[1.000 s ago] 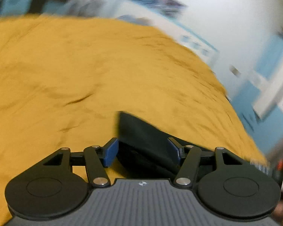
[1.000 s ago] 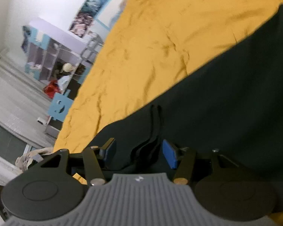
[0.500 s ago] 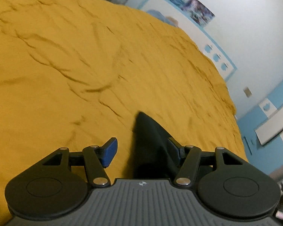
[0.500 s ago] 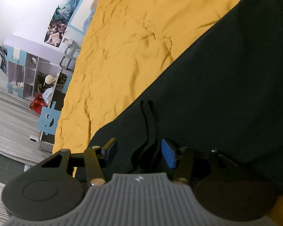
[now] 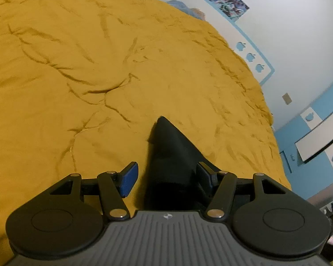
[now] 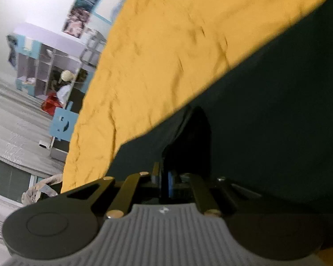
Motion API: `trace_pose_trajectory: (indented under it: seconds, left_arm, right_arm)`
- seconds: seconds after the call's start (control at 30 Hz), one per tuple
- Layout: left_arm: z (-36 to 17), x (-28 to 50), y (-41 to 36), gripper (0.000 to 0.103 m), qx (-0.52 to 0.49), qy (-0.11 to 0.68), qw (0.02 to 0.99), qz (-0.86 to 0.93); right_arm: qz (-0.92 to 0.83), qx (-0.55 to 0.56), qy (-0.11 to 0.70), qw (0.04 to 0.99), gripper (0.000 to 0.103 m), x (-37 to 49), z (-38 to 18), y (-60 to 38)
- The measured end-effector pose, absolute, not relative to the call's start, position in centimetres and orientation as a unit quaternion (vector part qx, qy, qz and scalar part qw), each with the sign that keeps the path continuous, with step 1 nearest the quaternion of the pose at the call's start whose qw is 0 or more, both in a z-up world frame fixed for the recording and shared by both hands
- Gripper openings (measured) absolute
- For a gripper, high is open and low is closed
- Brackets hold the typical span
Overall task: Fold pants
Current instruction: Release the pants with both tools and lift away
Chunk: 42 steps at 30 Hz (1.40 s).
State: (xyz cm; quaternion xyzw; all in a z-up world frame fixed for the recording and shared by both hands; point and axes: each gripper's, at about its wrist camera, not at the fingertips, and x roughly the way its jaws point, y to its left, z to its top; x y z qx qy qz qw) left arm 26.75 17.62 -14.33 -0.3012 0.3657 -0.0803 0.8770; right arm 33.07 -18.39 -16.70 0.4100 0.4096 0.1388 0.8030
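Observation:
Black pants lie on a yellow bedspread (image 5: 82, 71). In the left wrist view a pointed corner of the pants (image 5: 168, 155) sits between the open fingers of my left gripper (image 5: 166, 177), against the right finger; the left blue pad (image 5: 128, 178) is clear of the cloth. In the right wrist view the pants (image 6: 277, 110) fill the right half. My right gripper (image 6: 164, 181) is shut on a raised fold of the pants (image 6: 193, 141), which stands up as a dark ridge just ahead of the fingers.
The bedspread (image 6: 166, 44) runs to the bed's edge at left in the right wrist view, with shelves (image 6: 46, 62) and a blue chair (image 6: 62, 125) on the floor beyond. A white and blue wall (image 5: 299, 55) lies past the bed's far right edge.
My right gripper has closed on the fold of pants that lay between its open fingers. The left gripper stays open; its view has shifted a little over the bed.

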Motion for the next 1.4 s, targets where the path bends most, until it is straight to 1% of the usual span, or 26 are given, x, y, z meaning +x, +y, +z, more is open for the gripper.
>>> trace_pose_trajectory:
  seconds: [0.1, 0.2, 0.3, 0.37, 0.43, 0.47, 0.5, 0.53, 0.57, 0.6, 0.67, 0.7, 0.77, 0.8, 0.83, 0.9, 0.93, 0.97, 1.0, 1.1, 1.17, 1.3, 1.37, 1.4]
  left_arm:
    - [-14.3, 26.5, 16.5, 0.069, -0.275, 0.366, 0.885, -0.088]
    - [-14.6, 26.5, 15.1, 0.068, -0.247, 0.376, 0.888, -0.097]
    - [-15.3, 27.0, 13.0, 0.068, -0.175, 0.412, 0.89, -0.083]
    - [-15.8, 27.2, 11.7, 0.068, -0.124, 0.424, 0.894, -0.075]
    - [-15.5, 27.1, 11.0, 0.068, -0.101, 0.422, 0.898, -0.07]
    - [-15.3, 27.0, 10.9, 0.068, -0.098, 0.421, 0.899, -0.07]
    - [-15.0, 26.9, 11.0, 0.067, -0.101, 0.416, 0.901, -0.07]
    - [-14.5, 26.6, 11.3, 0.066, -0.112, 0.405, 0.905, -0.07]
    - [-14.1, 26.2, 11.7, 0.066, -0.13, 0.39, 0.909, -0.071]
    - [-13.7, 25.9, 12.1, 0.066, -0.146, 0.373, 0.913, -0.071]
    - [-13.1, 25.5, 12.5, 0.066, -0.167, 0.349, 0.919, -0.076]
    - [-13.2, 25.5, 12.3, 0.066, -0.165, 0.352, 0.918, -0.077]
    - [-14.0, 26.4, 11.3, 0.066, -0.125, 0.395, 0.908, -0.069]
    - [-15.0, 27.1, 10.7, 0.067, -0.098, 0.428, 0.896, -0.065]
    - [-15.5, 27.1, 10.6, 0.067, -0.093, 0.43, 0.896, -0.063]
    - [-14.8, 26.2, 10.8, 0.067, -0.108, 0.406, 0.906, -0.055]
    - [-14.1, 25.6, 10.8, 0.066, -0.109, 0.392, 0.912, -0.045]
    - [-13.4, 24.9, 10.8, 0.066, -0.111, 0.368, 0.922, -0.038]
    - [-12.6, 24.4, 10.6, 0.066, -0.112, 0.347, 0.93, -0.037]
    - [-10.8, 23.2, 8.9, 0.069, -0.116, 0.309, 0.942, -0.061]
    - [-10.2, 23.2, 7.5, 0.072, -0.117, 0.307, 0.941, -0.082]
    - [-10.5, 23.9, 3.2, 0.072, -0.103, 0.322, 0.934, -0.115]
    - [-11.4, 24.4, 1.3, 0.072, -0.091, 0.329, 0.932, -0.123]
    - [-12.1, 24.4, 0.4, 0.072, -0.085, 0.334, 0.93, -0.125]
  right_arm:
    - [0.132, 0.406, 0.392, 0.815, 0.0, 32.5, -15.6, -20.2]
    - [0.131, 0.391, 0.398, 0.819, 0.0, 32.5, -15.9, -20.6]
    - [0.107, 0.334, 0.411, 0.841, 0.0, 32.9, -17.0, -20.1]
    - [0.097, 0.328, 0.429, 0.836, 0.0, 32.9, -18.4, -20.2]
    - [0.094, 0.335, 0.424, 0.836, 0.0, 32.1, -19.0, -20.8]
    - [0.089, 0.323, 0.418, 0.845, 0.001, 31.8, -18.7, -20.8]
    - [0.076, 0.29, 0.404, 0.864, 0.005, 31.3, -17.8, -20.5]
    - [0.062, 0.25, 0.388, 0.885, 0.015, 30.9, -17.0, -19.9]
    - [0.053, 0.201, 0.363, 0.908, 0.019, 30.3, -15.9, -19.2]
    - [0.059, 0.172, 0.339, 0.923, 0.019, 29.7, -15.2, -18.6]
    - [0.09, 0.16, 0.315, 0.931, 0.019, 29.1, -14.5, -17.8]
    - [0.107, 0.154, 0.313, 0.931, 0.019, 29.1, -14.5, -17.4]
    - [0.131, 0.14, 0.337, 0.922, 0.019, 29.6, -15.5, -16.5]
    - [0.141, 0.127, 0.371, 0.909, 0.025, 30.3, -16.6, -15.9]
    - [0.146, 0.114, 0.4, 0.897, 0.025, 30.6, -17.8, -15.5]
    - [0.153, 0.118, 0.381, 0.904, 0.025, 29.7, -17.6, -16.2]
    - [0.156, 0.125, 0.372, 0.906, 0.028, 29.4, -17.0, -16.5]
    - [0.155, 0.134, 0.361, 0.91, 0.033, 28.8, -16.5, -17.4]
    - [0.151, 0.144, 0.349, 0.913, 0.035, 27.9, -16.0, -18.6]
    - [0.127, 0.169, 0.331, 0.92, 0.036, 25.6, -14.5, -22.2]
    - [0.086, 0.201, 0.318, 0.923, 0.036, 24.0, -13.8, -26.1]
    - [-0.02, 0.288, 0.285, 0.914, 0.038, 20.5, -12.8, -35.1]
    - [-0.075, 0.316, 0.266, 0.908, 0.051, 18.7, -12.7, -39.4]
    - [-0.102, 0.328, 0.26, 0.903, 0.052, 17.9, -12.8, -41.5]
